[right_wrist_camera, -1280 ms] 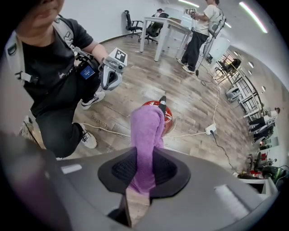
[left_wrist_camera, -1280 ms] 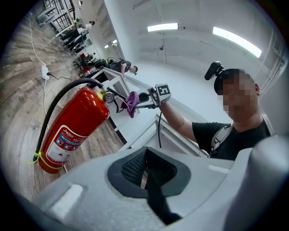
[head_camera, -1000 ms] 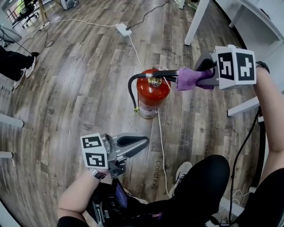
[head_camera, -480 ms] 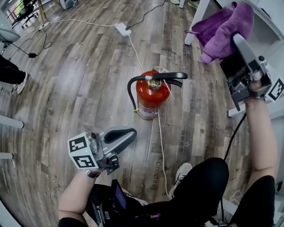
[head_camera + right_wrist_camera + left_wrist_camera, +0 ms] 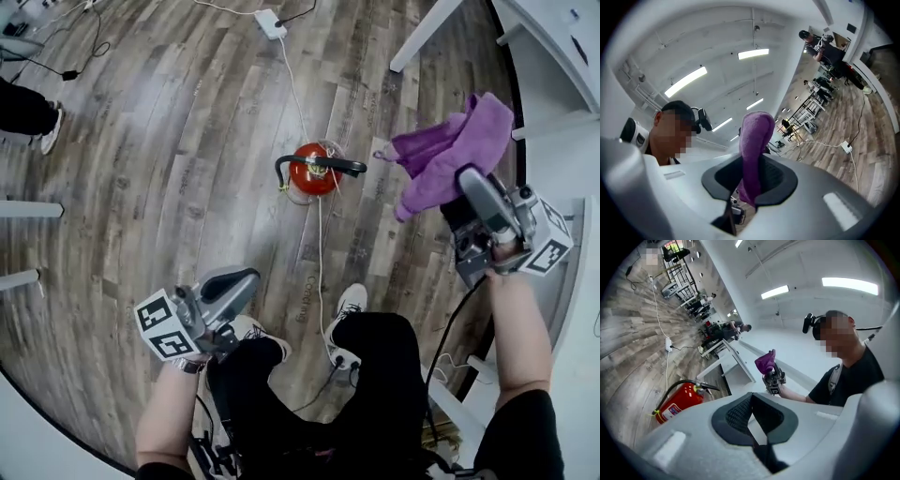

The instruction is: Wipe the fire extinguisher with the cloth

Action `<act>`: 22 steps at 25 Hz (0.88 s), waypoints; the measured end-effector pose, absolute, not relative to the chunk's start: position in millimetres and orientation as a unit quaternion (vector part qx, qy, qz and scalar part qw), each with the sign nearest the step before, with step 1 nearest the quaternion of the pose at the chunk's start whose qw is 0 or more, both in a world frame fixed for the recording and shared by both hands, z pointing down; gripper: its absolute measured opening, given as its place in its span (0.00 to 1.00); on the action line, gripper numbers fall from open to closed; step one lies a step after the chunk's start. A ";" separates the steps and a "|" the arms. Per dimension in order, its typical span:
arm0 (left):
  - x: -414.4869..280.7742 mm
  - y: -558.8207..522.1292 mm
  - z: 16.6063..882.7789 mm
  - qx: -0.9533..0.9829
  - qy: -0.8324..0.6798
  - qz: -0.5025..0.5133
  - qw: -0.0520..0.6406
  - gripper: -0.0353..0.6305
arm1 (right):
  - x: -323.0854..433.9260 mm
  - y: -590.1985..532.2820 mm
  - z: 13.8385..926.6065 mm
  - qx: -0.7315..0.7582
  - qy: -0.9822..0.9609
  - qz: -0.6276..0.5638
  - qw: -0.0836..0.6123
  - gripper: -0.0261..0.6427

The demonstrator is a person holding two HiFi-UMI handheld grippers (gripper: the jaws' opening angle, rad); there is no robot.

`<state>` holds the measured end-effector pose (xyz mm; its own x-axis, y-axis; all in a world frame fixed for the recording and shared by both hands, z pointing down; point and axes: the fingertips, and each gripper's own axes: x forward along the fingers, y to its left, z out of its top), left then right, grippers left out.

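— Right claw (image 5: 466,187) status?
— Clamped on purple terry cloth (image 5: 448,155). Right gripper view: fold of it (image 5: 752,145) pinched betw. the two dark pads, sticking up past the tips. Claw's held up at far right of scene, cloth bunched above it.
— Left claw (image 5: 234,281)?
— Jaws together, nothing betw. them. Left gripper view shows pads meeting (image 5: 751,414). It's near left, beside the person's leg, and well apart from the other claw.
— Where's the task item?
— Red cylinder fire extinguisher (image 5: 312,174) w/ black hose + black lever handle, upright on grey-brown wood plank floor (image 5: 169,141), mid scene. It's well apart from both claws and from the cloth. Left gripper view also catches it (image 5: 677,401), low left of frame.
— Anything round it?
— Thin white cable (image 5: 320,253) runs just beside it, from white power strip (image 5: 269,22) at far end toward person's white shoe (image 5: 349,305). White table leg (image 5: 427,36) far right.
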<state>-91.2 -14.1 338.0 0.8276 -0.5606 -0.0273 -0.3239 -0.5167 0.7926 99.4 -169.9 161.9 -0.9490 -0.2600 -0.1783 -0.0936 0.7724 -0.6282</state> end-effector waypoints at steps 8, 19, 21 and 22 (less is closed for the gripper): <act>-10.6 71.5 143.4 0.831 -0.106 -0.142 0.528 0.05 | 92.7 -49.8 60.8 -0.126 0.882 -0.437 0.119 0.15; 45.3 70.5 -1.7 0.838 -0.096 -0.197 0.500 0.05 | 124.1 -9.5 -56.2 -0.131 0.886 -0.419 0.151 0.15; 55.1 71.7 -20.6 0.847 -0.105 -0.192 0.485 0.05 | 133.3 -5.4 -69.0 -0.128 0.895 -0.407 0.131 0.15; 62.1 72.2 -26.8 0.853 -0.110 -0.185 0.475 0.05 | 138.5 -3.9 -72.3 -0.126 0.900 -0.399 0.123 0.15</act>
<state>62.1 72.2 -26.8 0.9078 -0.3625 -0.2111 -0.0115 -0.5245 0.8513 138.5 -3.9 -72.3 -0.9379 -0.3252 -0.1203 -0.1289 0.6491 -0.7497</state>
